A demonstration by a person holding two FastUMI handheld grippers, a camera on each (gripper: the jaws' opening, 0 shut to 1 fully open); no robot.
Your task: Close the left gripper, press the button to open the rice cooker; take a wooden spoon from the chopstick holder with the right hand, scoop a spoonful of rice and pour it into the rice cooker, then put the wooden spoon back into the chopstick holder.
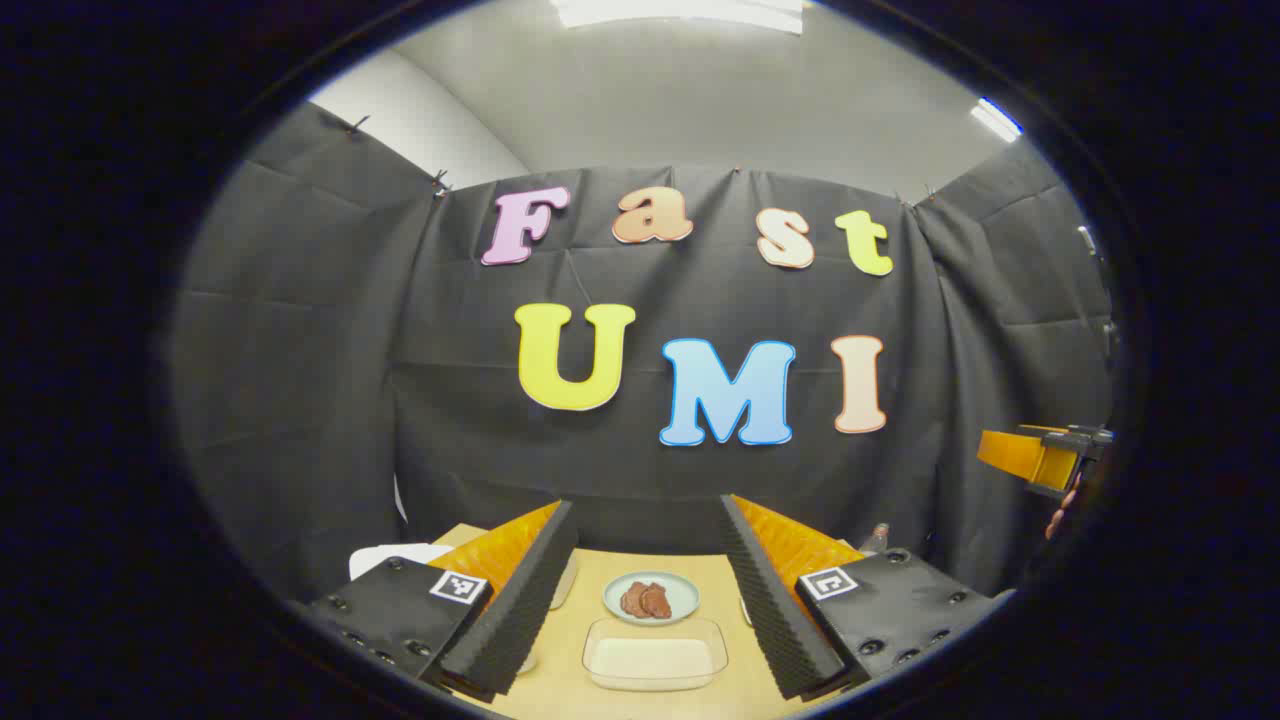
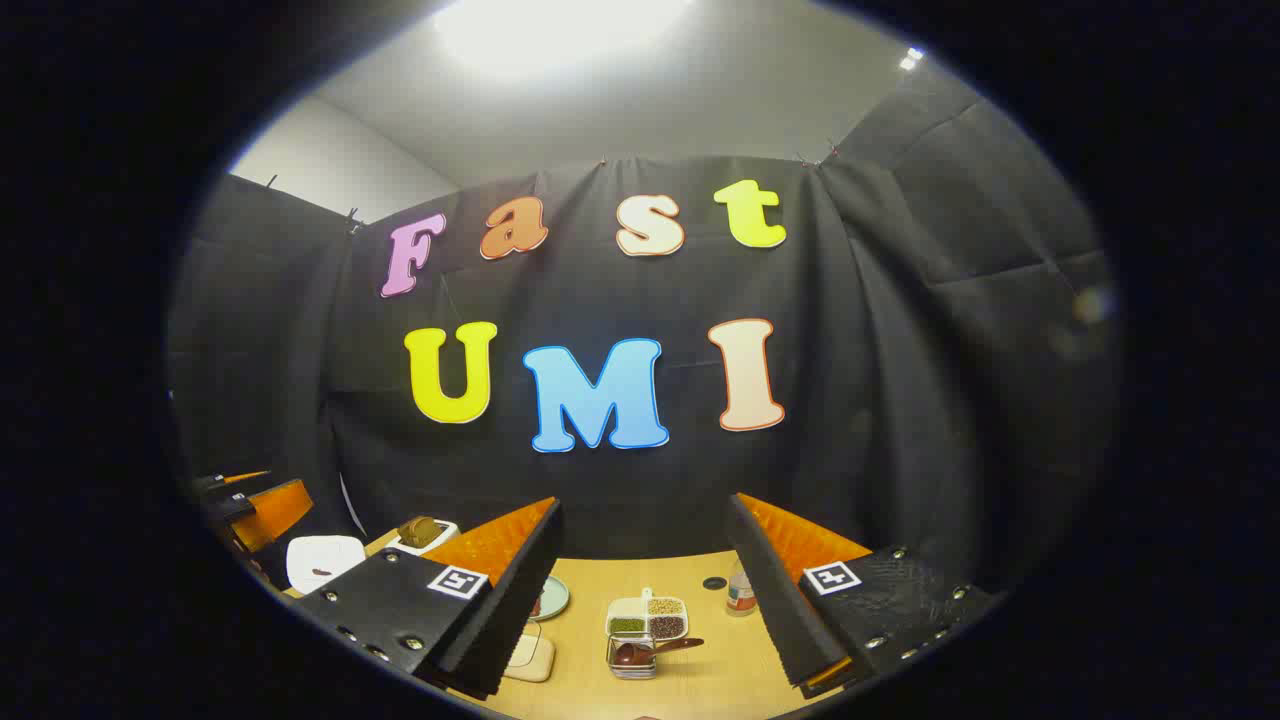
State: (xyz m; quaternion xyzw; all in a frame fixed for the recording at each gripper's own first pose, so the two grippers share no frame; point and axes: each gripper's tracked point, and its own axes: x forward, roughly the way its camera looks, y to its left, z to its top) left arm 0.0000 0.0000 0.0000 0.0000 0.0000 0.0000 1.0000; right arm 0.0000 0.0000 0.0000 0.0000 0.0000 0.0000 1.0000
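Note:
In the left gripper view my left gripper [image 1: 648,505] is open and held above the wooden table [image 1: 570,640], nothing between its fingers. Below it lie a clear rectangular dish of white rice [image 1: 655,658] and a white rice cooker [image 1: 395,556], partly hidden at the left. My right gripper [image 2: 645,502] is open too, with nothing in it. Under it a clear chopstick holder [image 2: 630,657] carries a dark wooden spoon [image 2: 660,648]. The rice cooker [image 2: 323,560] sits at the far left, its lid down. The rice dish [image 2: 530,655] peeks out beside the left finger.
A plate of brown food [image 1: 650,597] lies behind the rice dish. A divided tray of grains [image 2: 648,615], a small bottle [image 2: 740,592] and a white box with a brown lump [image 2: 424,531] stand on the table [image 2: 700,670]. The other gripper [image 1: 1040,455] hangs at the right edge.

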